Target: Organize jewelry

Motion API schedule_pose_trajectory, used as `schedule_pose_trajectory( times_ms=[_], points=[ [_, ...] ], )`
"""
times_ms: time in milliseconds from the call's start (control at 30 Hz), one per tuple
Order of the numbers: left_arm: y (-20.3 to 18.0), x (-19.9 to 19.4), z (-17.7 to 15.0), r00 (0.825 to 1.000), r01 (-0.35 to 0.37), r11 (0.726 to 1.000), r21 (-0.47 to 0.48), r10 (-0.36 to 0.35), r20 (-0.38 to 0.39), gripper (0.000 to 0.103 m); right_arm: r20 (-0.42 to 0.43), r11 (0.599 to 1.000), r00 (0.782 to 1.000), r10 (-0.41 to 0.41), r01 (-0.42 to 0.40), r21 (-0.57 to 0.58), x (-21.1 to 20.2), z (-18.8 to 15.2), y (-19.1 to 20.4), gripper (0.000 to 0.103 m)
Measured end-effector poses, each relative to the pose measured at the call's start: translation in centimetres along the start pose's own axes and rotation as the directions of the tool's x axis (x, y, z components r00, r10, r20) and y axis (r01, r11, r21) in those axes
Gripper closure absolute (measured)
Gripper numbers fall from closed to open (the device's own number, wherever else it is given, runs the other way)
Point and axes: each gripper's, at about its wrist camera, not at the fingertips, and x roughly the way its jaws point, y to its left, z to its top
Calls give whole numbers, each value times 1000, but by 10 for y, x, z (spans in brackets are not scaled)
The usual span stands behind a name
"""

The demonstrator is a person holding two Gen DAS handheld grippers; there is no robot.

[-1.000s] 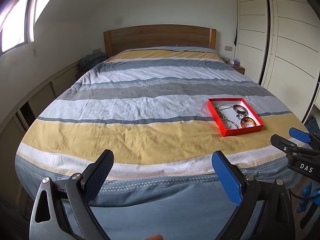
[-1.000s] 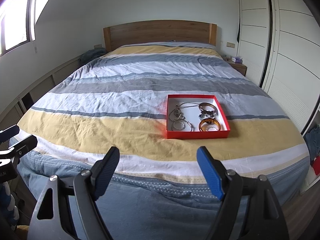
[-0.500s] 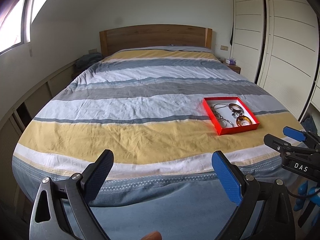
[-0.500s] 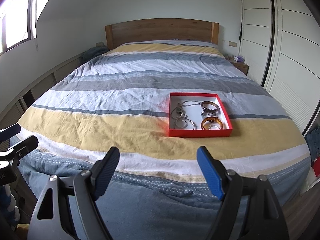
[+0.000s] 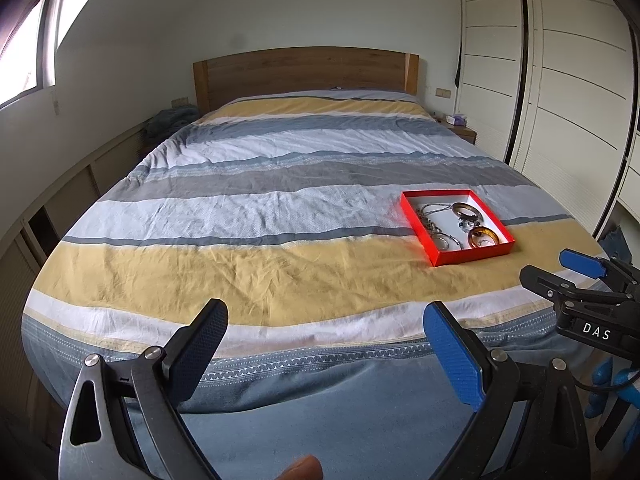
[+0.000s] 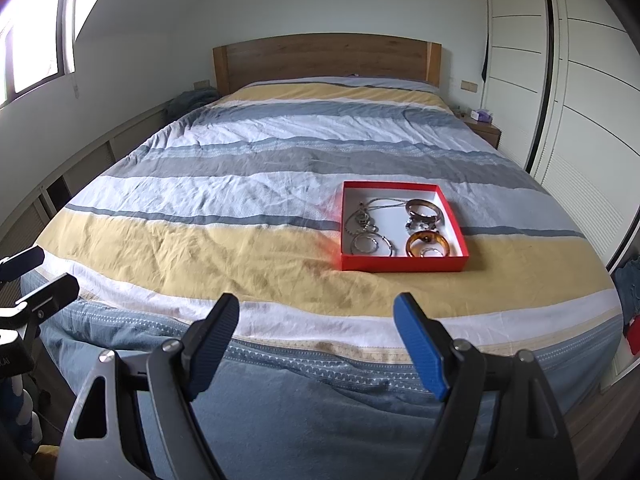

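Bed: a striped duvet [image 6: 248, 184] in yellow, white, grey and blue bands is spread over the bed [image 5: 256, 208]; a wooden headboard [image 6: 326, 58] is seen at the far end.
Tray: a shallow red tray [image 6: 402, 263] with a white inside is set on the duvet, on the near right part of the bed, across the boundary of a white and a yellow band; in the left wrist view it [image 5: 472, 257] is seen well to the right.
Jewelry, left half of tray: a silver chain with a pendant [image 6: 366, 216] is laid loosely, and thin silver hoops [image 6: 370, 245] are seen at the near left corner.
Jewelry, right half of tray: a metal bangle [image 6: 424, 207] is placed at the far right, with a small sparkling piece [image 6: 418, 223] just in front of it that cannot be identified; an amber bangle [image 6: 427, 243] is placed at the near right corner, and a small pale ring [image 6: 432, 253] is seen inside it.
Left gripper [image 5: 326, 342]: held wide open with nothing between the fingers; it is poised above the foot edge of the bed, well apart from the tray.
Right gripper [image 6: 316, 336]: held wide open and empty; it is poised above the foot edge, the tray lying ahead and slightly to the right, not touched.
Cross view: the right gripper [image 5: 560, 270] is seen at the right margin of the left wrist view, marked "DAS"; the left gripper [image 6: 30, 276] is seen at the left margin of the right wrist view.
Surroundings: white wardrobe doors [image 6: 580, 92] are seen along the right wall, a window [image 6: 32, 44] at upper left, and a bedside stand [image 6: 486, 128] by the headboard.
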Motion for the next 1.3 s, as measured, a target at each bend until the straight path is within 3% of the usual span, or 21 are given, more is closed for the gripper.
schedule_pose_trajectory(
  times_ms=[1300],
  points=[
    [6, 10, -6, 1000, -3, 1000, -12, 3, -28, 6, -7, 1000, 1000, -1, 1, -1, 6, -6, -7, 24]
  ],
)
